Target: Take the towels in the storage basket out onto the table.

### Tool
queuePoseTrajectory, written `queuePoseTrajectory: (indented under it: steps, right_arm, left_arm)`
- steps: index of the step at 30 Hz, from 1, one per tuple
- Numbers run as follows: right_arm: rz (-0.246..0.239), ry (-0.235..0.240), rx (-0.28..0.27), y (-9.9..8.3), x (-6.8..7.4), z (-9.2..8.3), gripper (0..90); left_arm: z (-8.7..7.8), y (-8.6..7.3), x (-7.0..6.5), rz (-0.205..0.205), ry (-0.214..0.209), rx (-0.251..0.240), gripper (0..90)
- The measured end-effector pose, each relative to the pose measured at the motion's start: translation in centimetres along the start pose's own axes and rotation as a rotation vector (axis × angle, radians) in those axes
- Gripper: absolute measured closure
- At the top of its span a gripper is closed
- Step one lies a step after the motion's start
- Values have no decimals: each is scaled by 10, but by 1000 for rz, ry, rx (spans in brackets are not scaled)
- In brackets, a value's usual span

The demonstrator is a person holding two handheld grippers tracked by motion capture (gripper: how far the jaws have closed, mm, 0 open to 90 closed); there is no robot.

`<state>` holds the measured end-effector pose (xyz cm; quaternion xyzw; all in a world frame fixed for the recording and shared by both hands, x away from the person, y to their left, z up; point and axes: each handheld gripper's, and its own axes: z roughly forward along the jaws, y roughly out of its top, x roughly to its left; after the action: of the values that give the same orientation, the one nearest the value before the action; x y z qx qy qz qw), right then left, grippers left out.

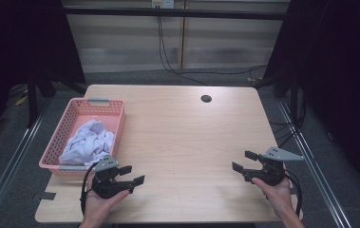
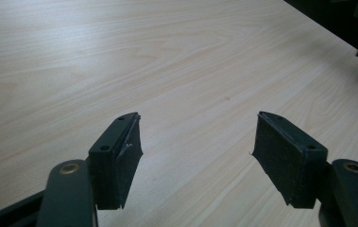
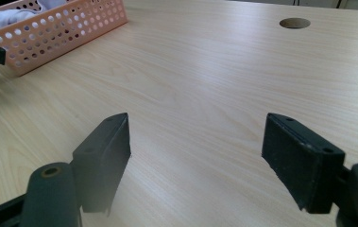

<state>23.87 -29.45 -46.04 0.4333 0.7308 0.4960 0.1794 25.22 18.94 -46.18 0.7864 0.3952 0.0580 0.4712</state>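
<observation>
White cloth (image 1: 88, 141), crumpled into a loose heap, lies inside the pink basket (image 1: 73, 111) at the table's left edge, and it is the thing nearest the left gripper (image 1: 132, 174). Closest to the person, both hands rest low at the near edge of the wooden table (image 1: 187, 142): the left gripper sits just beside the basket's near right corner with its jaws spread and nothing between them, pointing rightward across the bare wood, so the cloth lies behind and to the left of its jaws. The right gripper (image 1: 242, 161), well apart on the far side of the table, also has its jaws spread wide and empty, and they face left toward the basket. Farther off, the basket's long axis runs away from the person, with the heap in its near half. Beyond it a round cable hole (image 1: 206, 99) sits near the far edge. I judge the left hand far better placed to reach the cloth, once it turns toward the basket.
</observation>
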Motion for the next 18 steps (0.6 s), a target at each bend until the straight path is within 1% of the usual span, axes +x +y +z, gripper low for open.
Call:
queuePoseTrajectory:
  steps: [5,7,10,13,14,18]
  right_arm:
    - [-11,-9,21,-2,-2,2,235]
    - [-7,-10,24,-3,-2,1,231]
    - [-14,-7,19,-4,-1,0,235]
    - [-22,-3,29,-4,2,-1,234]
    - [-39,-7,34,-4,1,-1,234]
    - [-35,-18,36,-4,1,0,226]
  left_arm:
    - [1,1,2,-3,9,0,324]
    - [1,3,1,9,27,-2,328]
    - [1,3,1,8,20,-3,328]
    - [1,3,-1,19,20,4,327]
    - [1,3,-2,27,13,8,328]
    - [0,3,-2,27,14,7,327]
